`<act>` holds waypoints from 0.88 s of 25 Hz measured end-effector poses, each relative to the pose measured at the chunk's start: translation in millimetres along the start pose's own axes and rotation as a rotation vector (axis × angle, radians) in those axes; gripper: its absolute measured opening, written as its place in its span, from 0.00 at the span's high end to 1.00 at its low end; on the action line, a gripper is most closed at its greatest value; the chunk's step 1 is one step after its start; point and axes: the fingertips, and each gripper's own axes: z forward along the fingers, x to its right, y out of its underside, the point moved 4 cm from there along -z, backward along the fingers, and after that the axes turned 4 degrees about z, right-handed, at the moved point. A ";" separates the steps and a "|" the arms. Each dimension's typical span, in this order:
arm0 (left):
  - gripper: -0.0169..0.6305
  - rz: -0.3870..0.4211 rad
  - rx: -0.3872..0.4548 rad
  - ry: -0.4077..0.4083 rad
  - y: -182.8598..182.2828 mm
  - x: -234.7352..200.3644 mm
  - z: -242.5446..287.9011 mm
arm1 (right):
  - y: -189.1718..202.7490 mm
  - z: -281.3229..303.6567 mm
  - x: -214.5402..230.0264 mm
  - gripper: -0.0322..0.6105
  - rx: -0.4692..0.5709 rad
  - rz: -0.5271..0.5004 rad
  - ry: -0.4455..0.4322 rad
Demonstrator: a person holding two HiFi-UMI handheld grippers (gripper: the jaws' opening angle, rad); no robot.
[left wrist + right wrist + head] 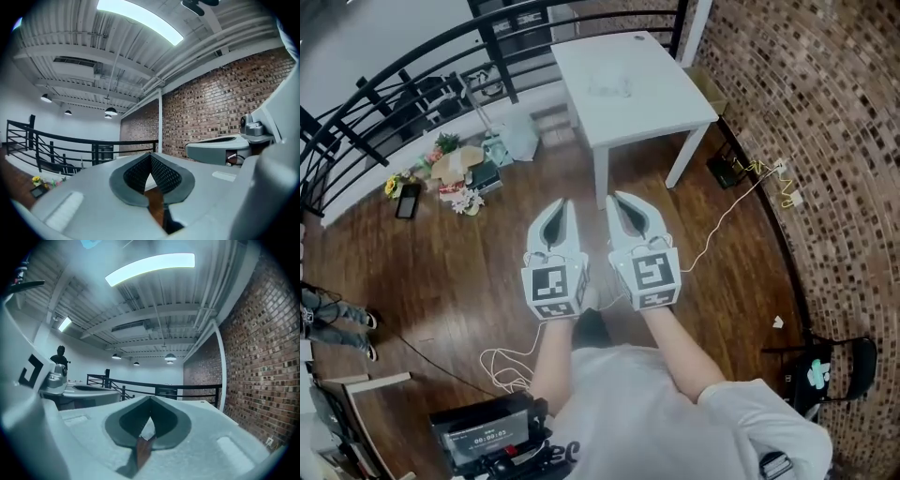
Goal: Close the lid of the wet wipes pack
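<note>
A pale flat pack (pixel 609 87), too small to make out its lid, lies on the white table (pixel 666 108) at the far side of the room. Both grippers hang side by side over the wooden floor, well short of the table. My left gripper (pixel 565 204) has its jaws pressed together with nothing between them, and in its own view the tips (pixel 151 155) meet. My right gripper (pixel 615 199) is shut and empty too, its tips (pixel 151 398) touching. Each gripper also shows in the other's view: the right gripper (pixel 220 147) and the left gripper (pixel 84 392).
A black railing (pixel 412 66) curves along the left. Flowers and boxes (pixel 455 173) lie on the floor beneath it. A brick wall (pixel 825 141) runs along the right, with a cable (pixel 722 220) and a chair (pixel 825 370). A person's legs (pixel 333 319) show at the left edge.
</note>
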 end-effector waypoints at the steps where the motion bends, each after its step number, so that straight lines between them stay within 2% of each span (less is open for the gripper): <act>1: 0.95 -0.005 0.001 0.005 -1.0 -10.8 15.9 | -2.3 18.8 3.7 0.97 -0.004 -0.003 0.008; 5: 0.95 -0.010 -0.013 0.060 1.1 -41.9 73.3 | -8.7 78.6 17.5 0.97 -0.025 -0.011 0.049; 10: 0.95 0.004 0.000 0.117 -0.1 -66.2 135.9 | -17.7 124.9 39.0 0.96 -0.030 -0.025 0.113; 13: 0.95 -0.013 -0.021 0.148 2.0 -71.5 165.1 | -10.5 140.8 56.6 0.97 -0.046 -0.016 0.154; 16: 0.95 -0.007 -0.025 0.180 -2.3 -66.3 202.9 | -10.0 157.3 92.7 0.97 -0.032 -0.005 0.209; 19: 0.95 0.009 -0.022 0.189 -2.1 -55.3 248.1 | -11.3 183.9 135.8 0.97 -0.029 0.022 0.211; 22: 0.95 0.012 -0.020 0.189 3.4 -48.1 300.6 | -15.5 228.7 171.7 0.97 -0.021 0.035 0.169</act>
